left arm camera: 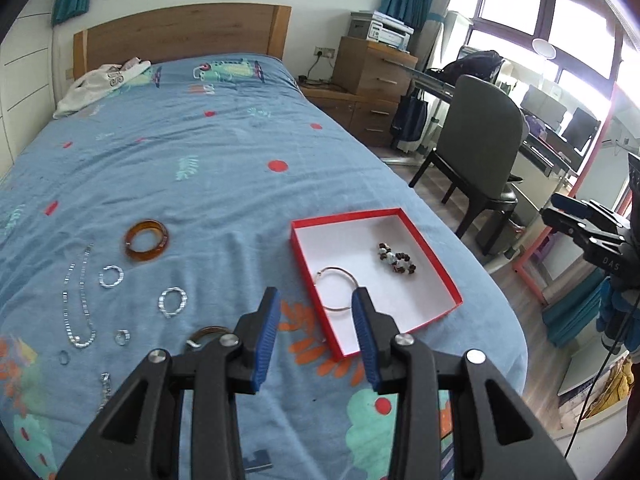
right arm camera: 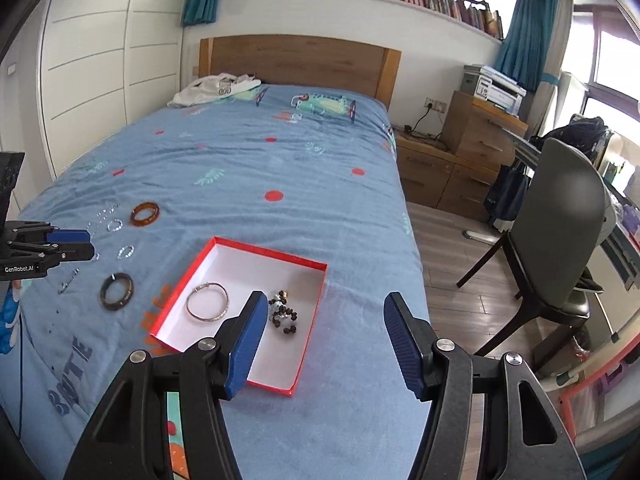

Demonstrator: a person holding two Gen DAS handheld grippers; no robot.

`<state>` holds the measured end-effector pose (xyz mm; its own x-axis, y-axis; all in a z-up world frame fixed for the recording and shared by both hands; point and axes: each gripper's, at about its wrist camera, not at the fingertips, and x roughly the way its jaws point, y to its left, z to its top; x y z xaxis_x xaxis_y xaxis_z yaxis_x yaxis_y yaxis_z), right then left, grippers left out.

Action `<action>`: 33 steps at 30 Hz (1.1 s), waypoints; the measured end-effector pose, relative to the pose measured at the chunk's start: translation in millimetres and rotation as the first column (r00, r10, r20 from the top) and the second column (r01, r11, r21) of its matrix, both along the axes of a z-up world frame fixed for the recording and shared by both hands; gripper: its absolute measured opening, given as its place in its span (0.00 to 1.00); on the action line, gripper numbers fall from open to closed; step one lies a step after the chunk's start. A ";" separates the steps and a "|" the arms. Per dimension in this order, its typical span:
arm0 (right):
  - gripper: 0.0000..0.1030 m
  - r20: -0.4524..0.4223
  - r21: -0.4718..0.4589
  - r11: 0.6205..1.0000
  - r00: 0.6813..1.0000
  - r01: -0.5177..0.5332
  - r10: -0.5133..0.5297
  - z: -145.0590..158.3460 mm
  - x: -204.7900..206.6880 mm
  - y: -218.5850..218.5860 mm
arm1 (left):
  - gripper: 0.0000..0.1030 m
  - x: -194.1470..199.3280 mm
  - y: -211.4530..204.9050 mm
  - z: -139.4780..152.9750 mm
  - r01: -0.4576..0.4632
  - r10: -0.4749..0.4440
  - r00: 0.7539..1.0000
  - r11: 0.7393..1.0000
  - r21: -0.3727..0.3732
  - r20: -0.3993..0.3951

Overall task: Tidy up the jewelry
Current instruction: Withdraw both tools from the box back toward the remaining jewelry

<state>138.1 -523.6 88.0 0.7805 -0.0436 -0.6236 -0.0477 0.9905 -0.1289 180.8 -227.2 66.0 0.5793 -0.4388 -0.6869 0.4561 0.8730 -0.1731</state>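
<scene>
A shallow red box [left arm camera: 424,243] [right arm camera: 280,259] with a white floor lies on the blue bedspread. Inside it lie a thin metal bangle [left arm camera: 335,289] [right arm camera: 207,301] and a brown bead bracelet [left arm camera: 396,263] [right arm camera: 285,312]. Left of the box lie an amber bangle [left arm camera: 146,240] [right arm camera: 145,214], a dark bangle [right arm camera: 116,291] [left arm camera: 204,335], two silver bracelets [left arm camera: 173,301] [left arm camera: 111,276], a silver chain [left arm camera: 76,300] and small rings [left arm camera: 122,337]. My left gripper [left arm camera: 316,304] is open and empty, above the box's near left edge. My right gripper [right arm camera: 326,308] is open and empty, above the box's near right corner.
A white garment [right arm camera: 212,88] lies by the wooden headboard [right arm camera: 300,62]. To the right of the bed stand wooden drawers [right arm camera: 452,172] with a printer [right arm camera: 496,88], a dark chair [right arm camera: 560,232] and a desk. The bed's right edge [left arm camera: 480,276] runs close to the box.
</scene>
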 end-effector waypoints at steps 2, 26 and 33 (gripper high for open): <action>0.58 0.031 0.014 1.000 0.999 0.010 -0.010 16.2 -17.8 10.7 | 0.34 -11.3 25.8 12.6 -0.026 0.026 1.000 1.000 0.008 0.017; 0.56 0.174 0.133 0.985 0.981 -0.112 0.088 52.7 -98.5 156.8 | 0.39 -93.1 297.1 35.2 -0.349 0.347 0.932 0.937 -0.006 0.102; 0.45 0.107 0.192 0.969 0.985 -0.158 0.139 10.0 -72.7 184.8 | 0.39 -87.3 299.6 -11.5 -0.358 0.358 0.933 0.933 0.017 0.029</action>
